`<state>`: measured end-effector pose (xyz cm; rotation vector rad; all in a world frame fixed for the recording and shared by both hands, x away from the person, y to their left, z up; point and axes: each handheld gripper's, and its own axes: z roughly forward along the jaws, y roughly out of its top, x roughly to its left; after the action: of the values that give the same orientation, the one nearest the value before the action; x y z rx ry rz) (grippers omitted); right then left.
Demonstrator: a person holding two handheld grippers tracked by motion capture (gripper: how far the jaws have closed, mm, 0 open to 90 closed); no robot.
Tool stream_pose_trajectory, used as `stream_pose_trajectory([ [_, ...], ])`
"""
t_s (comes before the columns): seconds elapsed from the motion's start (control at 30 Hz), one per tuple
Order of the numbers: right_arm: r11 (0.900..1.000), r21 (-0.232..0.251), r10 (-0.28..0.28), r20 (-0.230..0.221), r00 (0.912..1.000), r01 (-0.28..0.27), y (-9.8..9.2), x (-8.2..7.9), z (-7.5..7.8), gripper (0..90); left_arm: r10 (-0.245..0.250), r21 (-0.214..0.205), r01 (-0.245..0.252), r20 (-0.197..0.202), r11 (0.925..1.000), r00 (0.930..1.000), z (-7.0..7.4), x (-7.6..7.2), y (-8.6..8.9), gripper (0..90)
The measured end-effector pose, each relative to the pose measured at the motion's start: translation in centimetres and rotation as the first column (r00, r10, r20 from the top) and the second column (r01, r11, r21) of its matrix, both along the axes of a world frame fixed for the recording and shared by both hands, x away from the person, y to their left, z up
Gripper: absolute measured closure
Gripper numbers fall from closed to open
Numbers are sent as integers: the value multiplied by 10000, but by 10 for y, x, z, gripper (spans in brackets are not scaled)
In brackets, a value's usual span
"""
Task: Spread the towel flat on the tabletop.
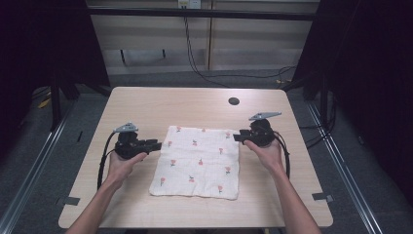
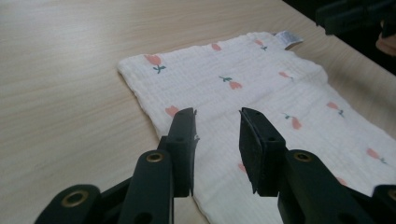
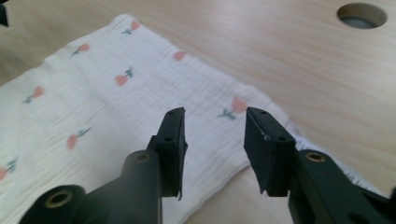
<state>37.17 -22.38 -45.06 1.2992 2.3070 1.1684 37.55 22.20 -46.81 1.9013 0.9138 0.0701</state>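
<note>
Flanking one cloth (image 1: 197,161), the left gripper (image 1: 155,145) and right gripper (image 1: 237,137) each hover with jaws parted and nothing between them. One white cloth with small red flowers lies flat and nearly square on the table (image 1: 146,105), its sides roughly in line with the table edges. Its left edge is just beside the left gripper, its far right corner just beside the right gripper.

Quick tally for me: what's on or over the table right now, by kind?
Cloths: 1, the flowered cloth, lying flat.
Grippers: 2, the left gripper and the right gripper, both open, nothing between the jaws.
Table holes: 1, the round hole.
Total: 4.
</note>
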Motion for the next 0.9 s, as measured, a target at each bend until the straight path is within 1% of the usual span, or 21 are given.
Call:
stream_pose_trajectory([
  [0.03, 10000, 0, 0, 0, 10000, 0, 0, 0, 0, 566, 4, -7, -4, 9, 10000, 10000, 1, -3, 3, 663],
  [0.07, 9995, 124, 306, -114, 9995, -304, 0, -13, 0, 525, -164, 277, 161, 101, 9995, 9998, 4, -13, 5, 662],
  [0.1, 9995, 124, 306, -114, 9995, -304, 0, -13, 0, 525, -164, 277, 161, 101, 9995, 9998, 4, -13, 5, 661],
  [0.13, 9978, 187, 642, -195, 9977, -638, 1, -28, -1, 519, -348, 420, 343, 123, 9985, 9993, 8, -22, 6, 660],
  [0.17, 9978, 187, 642, -195, 9977, -638, 1, -28, -1, 519, -348, 420, 343, 123, 9985, 9993, 8, -22, 6, 656],
  [0.2, 9953, 244, 947, -295, 9951, -940, 3, -43, -2, 510, -508, 427, 501, 173, 9978, 9986, 12, -33, 9, 647],
  [0.23, 9953, 244, 947, -295, 9951, -940, 3, -43, -2, 510, -508, 427, 501, 173, 9978, 9986, 12, -33, 9, 637],
  [0.27, 9939, 113, 1100, -491, 9927, -1096, 6, -56, -4, 512, -566, 564, 556, 165, 9969, 9983, 14, -42, 11, 630],
  [0.3, 9939, 113, 1100, -491, 9927, -1096, 6, -56, -4, 512, -566, 564, 556, 165, 9969, 9983, 14, -42, 11, 620],
  [0.33, 9957, 118, 920, -662, 9936, -914, 7, -69, -6, 531, -668, 517, 663, 80, 9965, 9977, 15, -51, 13, 619],
  [0.37, 9957, 118, 920, -662, 9936, -914, 7, -69, -6, 531, -668, 517, 663, 80, 9965, 9977, 15, -51, 13, 620],
  [0.43, 9929, 457, 1131, -652, 9914, -1102, 10, -83, -8, 551, -862, 569, 850, 188, 9948, 9961, 14, -62, 13, 620],
  [0.47, 9885, 385, 1489, -766, 9859, -1463, 14, -96, -11, 569, -878, 698, 860, 239, 9938, 9958, 14, -66, 13, 621],
  [0.5, 9885, 385, 1489, -766, 9859, -1463, 14, -96, -11, 569, -857, 669, 842, 195, 9942, 9961, 13, -69, 13, 621],
  [0.53, 9829, 150, 1839, -1038, 9775, -1833, 20, -109, -16, 578, -960, 490, 960, -36, 9942, 9954, 12, -74, 14, 620],
  [0.63, 9775, -92, 2085, -1042, 9725, -2105, 23, -120, -19, 584, -999, 760, 1001, -76, 9921, 9950, 10, -82, 17, 612],
  [0.67, 9736, -31, 2267, -1070, 9681, -2283, 26, -127, -26, 575, -1014, 819, 1031, -250, 9913, 9945, 6, -87, 21, 608],
  [0.77, 9721, -327, 2275, -1082, 9677, -2322, 29, -130, -34, 565, -919, 868, 942, -300, 9918, 9953, 2, -90, 25, 601],
  [0.8, 9709, -376, 2312, -1074, 9670, -2364, 32, -131, -40, 551, -895, 725, 917, -337, 9931, 9954, 1, -90, 27, 595],
  [0.87, 9673, -720, 2347, -1076, 9661, -2430, 36, -133, -42, 543, -907, 757, 922, -227, 9929, 9956, 1, -91, 27, 594],
  [0.9, 9673, -720, 2347, -1076, 9661, -2430, 36, -133, -42, 543, -907, 757, 922, -227, 9929, 9956, 1, -91, 27, 592],
])
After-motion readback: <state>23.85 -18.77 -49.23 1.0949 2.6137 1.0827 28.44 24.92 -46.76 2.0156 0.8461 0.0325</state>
